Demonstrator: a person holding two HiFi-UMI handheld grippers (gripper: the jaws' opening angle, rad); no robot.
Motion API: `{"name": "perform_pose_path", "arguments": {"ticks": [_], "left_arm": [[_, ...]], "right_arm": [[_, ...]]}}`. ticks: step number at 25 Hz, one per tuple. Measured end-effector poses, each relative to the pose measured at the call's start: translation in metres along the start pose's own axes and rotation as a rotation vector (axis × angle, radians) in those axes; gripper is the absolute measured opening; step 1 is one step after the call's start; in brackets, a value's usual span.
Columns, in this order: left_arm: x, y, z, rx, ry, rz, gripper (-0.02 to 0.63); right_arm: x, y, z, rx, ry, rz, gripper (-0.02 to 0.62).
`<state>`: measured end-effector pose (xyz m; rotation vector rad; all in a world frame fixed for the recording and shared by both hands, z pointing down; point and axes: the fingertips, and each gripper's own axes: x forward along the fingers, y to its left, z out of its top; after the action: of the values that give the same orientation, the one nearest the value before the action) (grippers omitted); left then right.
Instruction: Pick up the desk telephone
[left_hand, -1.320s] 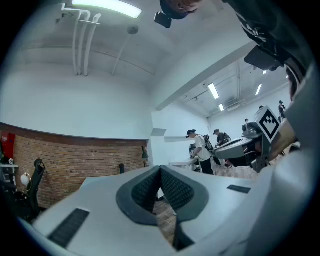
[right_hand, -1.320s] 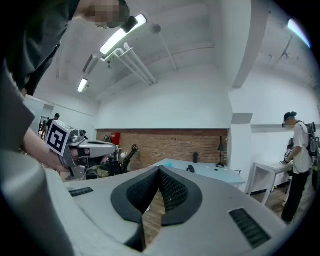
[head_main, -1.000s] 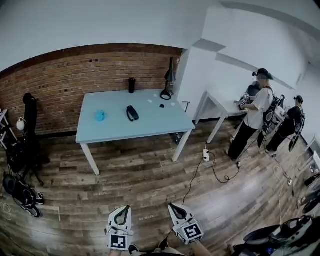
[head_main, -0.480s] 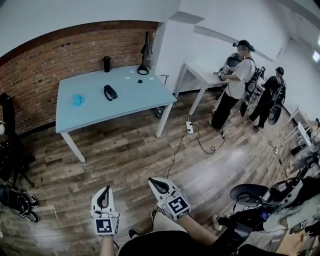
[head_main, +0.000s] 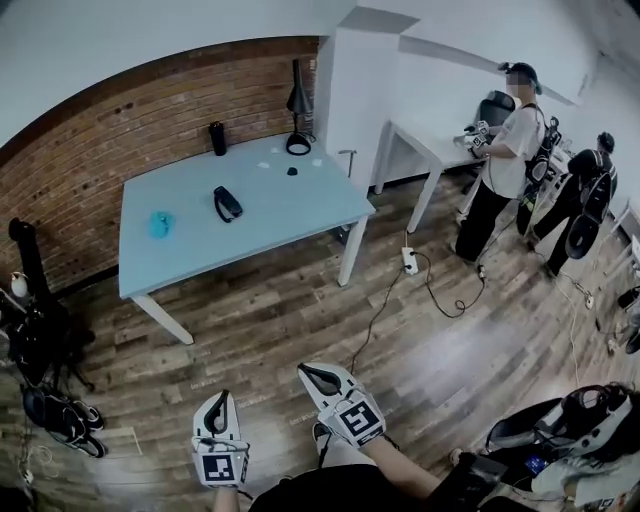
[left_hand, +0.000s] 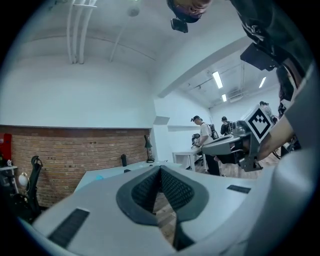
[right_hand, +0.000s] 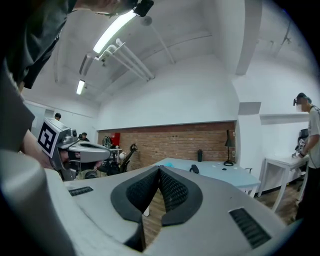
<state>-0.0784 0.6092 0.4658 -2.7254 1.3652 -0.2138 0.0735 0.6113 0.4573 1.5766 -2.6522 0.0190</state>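
Far ahead on the surface (head_main: 290, 215) lies the telephone (head_main: 228, 203), well apart from my left tongs (head_main: 221, 400) and right tongs (head_main: 312, 374), both closed, empty.

Our right gripper (right_hand: 159, 168) pointed level, its jaws pressed together with nothing between them. Beyond them we saw a pale blue table (right_hand: 220, 173) before a brick wall (right_hand: 165, 145). On it were the black telephone (right_hand: 194, 169), a dark bottle (right_hand: 200, 155) and a lamp (right_hand: 229, 146). Our left gripper (right_hand: 102, 151) showed at the left, and a person (right_hand: 311, 145) stood at the right edge.
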Motion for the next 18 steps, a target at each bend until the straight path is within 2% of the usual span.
{"name": "perform_pose_path", "arguments": {"ticks": [4,10,14,18], "left_arm": [[0.048,-0.007,-0.002,0.074,0.060,-0.001,0.017],[0.078,0.016,-0.002,0.005,0.109,0.046,0.017],[0.078,0.048,-0.014,-0.007,0.133,0.094,0.017],[0.088,0.077,-0.028,-0.028,0.144,0.106,0.017]], "right_arm": [[0.009,-0.046,-0.021,0.032,0.003,0.022,0.006],[0.050,-0.093,-0.037,0.097,0.054,0.007,0.006],[0.088,-0.095,-0.034,0.148,0.036,0.024,0.006],[0.124,-0.084,-0.032,0.141,0.032,0.059,0.006]]}}
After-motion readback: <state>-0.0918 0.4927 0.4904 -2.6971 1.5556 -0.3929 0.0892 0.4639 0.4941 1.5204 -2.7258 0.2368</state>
